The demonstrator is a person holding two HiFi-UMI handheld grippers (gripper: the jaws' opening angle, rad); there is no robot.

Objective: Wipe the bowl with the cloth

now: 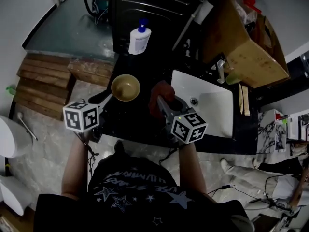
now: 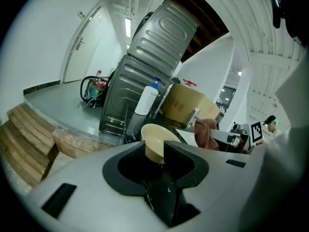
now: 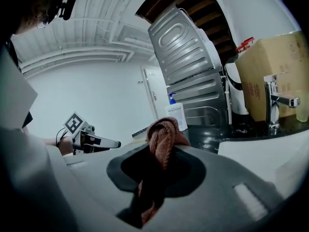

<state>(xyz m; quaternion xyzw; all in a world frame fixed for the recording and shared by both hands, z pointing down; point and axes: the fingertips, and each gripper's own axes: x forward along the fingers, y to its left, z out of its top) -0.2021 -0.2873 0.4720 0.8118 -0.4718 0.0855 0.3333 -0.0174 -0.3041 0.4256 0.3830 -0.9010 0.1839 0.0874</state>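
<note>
A tan bowl (image 1: 125, 87) stands upright on the dark counter (image 1: 140, 124), to the left of the sink. My left gripper (image 1: 107, 99) reaches it from the lower left, its tips at the bowl's near rim. In the left gripper view the bowl (image 2: 157, 138) shows just beyond the left gripper (image 2: 155, 153), whose jaws stand apart and do not press on it. My right gripper (image 1: 163, 100) is shut on a bunched reddish-brown cloth (image 1: 161, 91), held just right of the bowl. The cloth (image 3: 163, 134) sticks up out of the right gripper (image 3: 161, 156).
A white sink (image 1: 212, 105) with a faucet (image 1: 220, 70) lies to the right. Behind the bowl stand a white soap bottle (image 1: 139, 37) and a dark metal appliance (image 1: 154, 6). A cardboard box (image 1: 246, 42) sits at the back right. Wooden steps (image 1: 43, 83) lie to the left.
</note>
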